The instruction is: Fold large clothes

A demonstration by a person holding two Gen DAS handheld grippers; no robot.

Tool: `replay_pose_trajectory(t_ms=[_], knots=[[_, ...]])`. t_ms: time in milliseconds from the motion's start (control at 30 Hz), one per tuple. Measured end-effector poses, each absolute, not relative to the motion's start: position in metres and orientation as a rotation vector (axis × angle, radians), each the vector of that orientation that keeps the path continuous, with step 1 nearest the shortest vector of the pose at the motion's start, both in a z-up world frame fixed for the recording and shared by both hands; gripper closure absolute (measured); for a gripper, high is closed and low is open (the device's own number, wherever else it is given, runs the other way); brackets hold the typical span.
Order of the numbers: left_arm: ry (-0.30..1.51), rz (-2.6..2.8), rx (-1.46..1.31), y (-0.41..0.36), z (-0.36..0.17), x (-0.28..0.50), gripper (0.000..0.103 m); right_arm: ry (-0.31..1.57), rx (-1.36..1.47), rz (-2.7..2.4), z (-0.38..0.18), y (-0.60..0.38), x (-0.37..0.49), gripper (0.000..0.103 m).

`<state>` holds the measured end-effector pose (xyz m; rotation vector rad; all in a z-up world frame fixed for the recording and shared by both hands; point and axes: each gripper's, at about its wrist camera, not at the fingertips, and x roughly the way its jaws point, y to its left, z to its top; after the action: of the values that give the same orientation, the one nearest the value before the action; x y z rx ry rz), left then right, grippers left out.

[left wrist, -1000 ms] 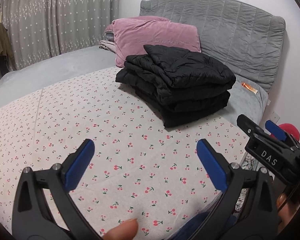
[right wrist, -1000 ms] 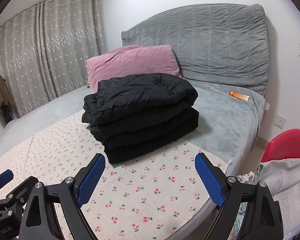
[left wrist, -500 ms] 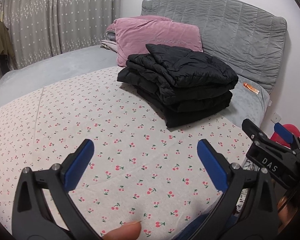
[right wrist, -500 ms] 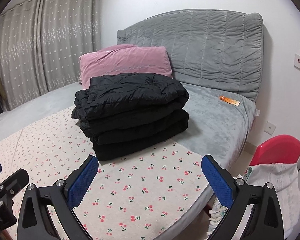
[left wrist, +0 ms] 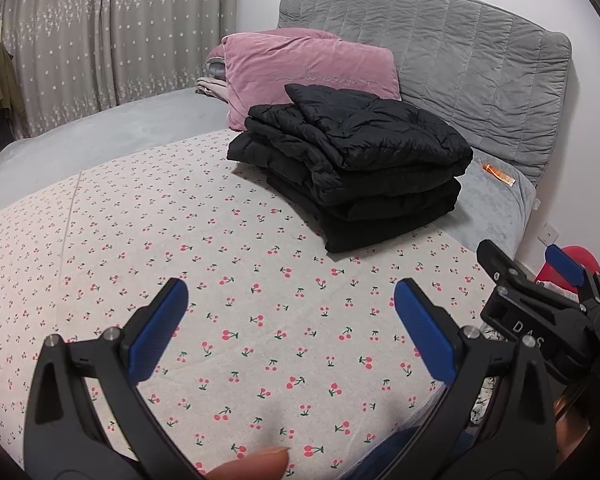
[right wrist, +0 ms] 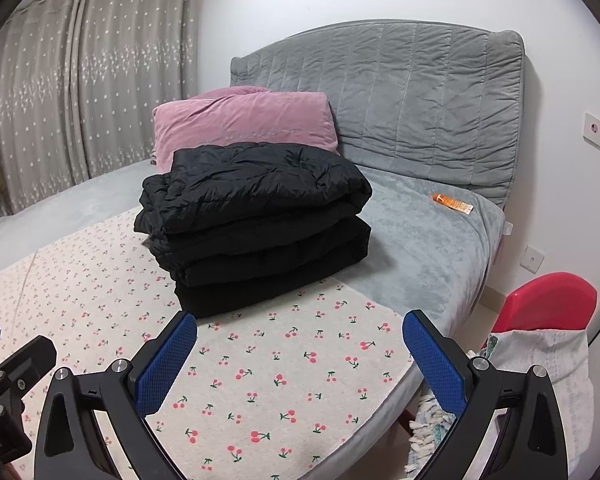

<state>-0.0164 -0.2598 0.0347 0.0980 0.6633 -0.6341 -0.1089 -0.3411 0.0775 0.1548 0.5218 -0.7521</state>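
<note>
A black puffy coat (left wrist: 356, 168) lies folded in a thick stack on the cherry-print sheet (left wrist: 220, 280) near the head of the bed; it also shows in the right wrist view (right wrist: 256, 224). My left gripper (left wrist: 290, 320) is open and empty, held above the sheet well short of the coat. My right gripper (right wrist: 300, 356) is open and empty, above the sheet just in front of the coat. The right gripper also shows at the right edge of the left wrist view (left wrist: 540, 300).
A pink pillow (right wrist: 244, 124) leans behind the coat against the grey padded headboard (right wrist: 400, 100). An orange tube (right wrist: 452, 203) lies on the grey blanket (right wrist: 420, 248). A red stool (right wrist: 548, 300) with light cloth stands off the bed's right edge. Curtains (left wrist: 100, 40) hang at the left.
Both grippers have drawn back a little and shifted slightly; the coat stack sits a bit further left in the right view. Both stay open and empty.
</note>
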Motion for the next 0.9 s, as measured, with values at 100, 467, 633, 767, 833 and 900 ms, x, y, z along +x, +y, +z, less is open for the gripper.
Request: replay_pose_trajectory(t_ms=[100, 467, 633, 767, 833, 900], knots=[[0.665, -0.638, 0.095, -0.26, 0.035, -0.0161, 0.001, 0.527, 0.149, -0.754, 0.0767, -0.3407, -0.1078, 0.0], [0.666, -0.641, 0.097, -0.2597, 0.0347, -0.0164, 0.001, 0.532, 0.137, -0.764, 0.0755, -0.3412, -0.106, 0.0], [0.67, -0.638, 0.088, -0.2587, 0.0341, -0.0157, 0.001, 0.529, 0.135, -0.765, 0.075, -0.3408, -0.1053, 0.0], [0.67, -0.638, 0.087, -0.2588, 0.0343, -0.0152, 0.001, 0.53, 0.137, -0.769, 0.0748, -0.3427, -0.1047, 0.0], [0.669, -0.64, 0.091, -0.2594, 0.0341, -0.0155, 0.001, 0.533, 0.137, -0.77, 0.0741, -0.3433, -0.1045, 0.0], [0.671, -0.643, 0.091, -0.2602, 0.0337, -0.0156, 0.001, 0.533, 0.136, -0.771, 0.0741, -0.3437, -0.1046, 0.0]])
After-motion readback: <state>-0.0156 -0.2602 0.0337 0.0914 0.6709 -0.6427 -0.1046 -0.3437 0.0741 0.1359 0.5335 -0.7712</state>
